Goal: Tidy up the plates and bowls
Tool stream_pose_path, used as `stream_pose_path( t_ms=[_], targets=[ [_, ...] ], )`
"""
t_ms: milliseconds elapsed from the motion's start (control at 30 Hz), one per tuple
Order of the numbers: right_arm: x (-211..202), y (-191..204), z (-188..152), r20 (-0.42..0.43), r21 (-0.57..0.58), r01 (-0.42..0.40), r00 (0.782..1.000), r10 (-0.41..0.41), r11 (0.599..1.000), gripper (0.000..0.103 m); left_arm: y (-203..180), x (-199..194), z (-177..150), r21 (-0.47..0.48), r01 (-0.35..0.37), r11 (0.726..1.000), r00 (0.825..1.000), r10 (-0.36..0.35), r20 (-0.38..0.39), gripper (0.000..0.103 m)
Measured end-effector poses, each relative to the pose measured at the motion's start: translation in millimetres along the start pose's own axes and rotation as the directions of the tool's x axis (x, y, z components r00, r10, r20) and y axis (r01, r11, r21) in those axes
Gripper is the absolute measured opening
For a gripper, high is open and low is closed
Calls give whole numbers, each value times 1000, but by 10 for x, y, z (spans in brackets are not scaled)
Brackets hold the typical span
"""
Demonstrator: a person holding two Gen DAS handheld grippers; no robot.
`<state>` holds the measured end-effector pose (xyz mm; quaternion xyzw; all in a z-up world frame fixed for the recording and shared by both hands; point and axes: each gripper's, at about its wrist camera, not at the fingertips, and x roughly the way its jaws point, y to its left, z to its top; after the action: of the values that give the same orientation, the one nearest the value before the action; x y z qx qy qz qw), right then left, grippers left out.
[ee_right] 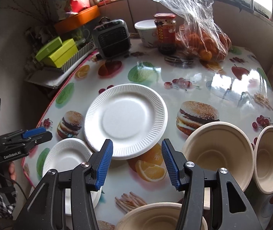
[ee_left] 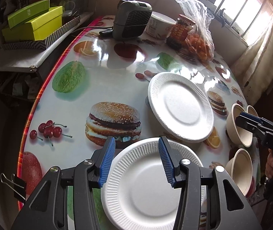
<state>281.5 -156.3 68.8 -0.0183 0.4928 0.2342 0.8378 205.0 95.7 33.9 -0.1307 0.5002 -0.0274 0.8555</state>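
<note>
Left gripper (ee_left: 136,161): jaws spread, nothing between the pads, poised directly over the near plate (ee_left: 142,184), whose far rim lies just ahead of the fingertips. Right gripper (ee_right: 137,162): jaws likewise spread and empty, hovering over bare tablecloth (ee_right: 222,94) between the far plate (ee_right: 126,120) on its left-front and the big bowl (ee_right: 217,153) on its right-front. Key relation: the near plate sits under the left gripper, and the far plate lies just beyond it, rims overlapping or nearly so; the far plate appears slightly raised at one edge, cause not discernible. Left hand is nearer both plates; right hand is nearer the bowls. Plates are round, so no long axis; a grip must take the rim. Judgement: plates to the left gripper, bowls to the right. Count: plates, two, white, ribbed rims. Bowls, three, beige: big bowl, side bowl (ee_right: 270,161) touching or just beside it, and front bowl (ee_right: 155,216) under the right gripper. All are upright, and none is nested.
</note>
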Motion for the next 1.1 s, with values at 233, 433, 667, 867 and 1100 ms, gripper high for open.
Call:
stream_pose_path(
  t_ms=[233,433,667,867,1100],
  targets=[
    [128,-280,342,0,16,-29,1000,29,999,53,-85,130,258,-17,13,1000,1000,-13,-6,48],
    [318,-498,575,-28,41,-38,999,39,998,53,-170,229,438,-7,5,1000,1000,-5,-12,48],
    [641,-652,640,-104,87,-109,988,118,990,53,-182,501,508,-42,4,999,997,-7,-77,48],
    [824,-687,650,-145,88,-123,980,135,988,52,-160,645,494,-67,12,998,994,-19,-104,48],
    [955,-659,584,-176,103,-158,969,174,982,46,-135,699,496,-71,5,997,993,-14,-121,47]
  ],
)
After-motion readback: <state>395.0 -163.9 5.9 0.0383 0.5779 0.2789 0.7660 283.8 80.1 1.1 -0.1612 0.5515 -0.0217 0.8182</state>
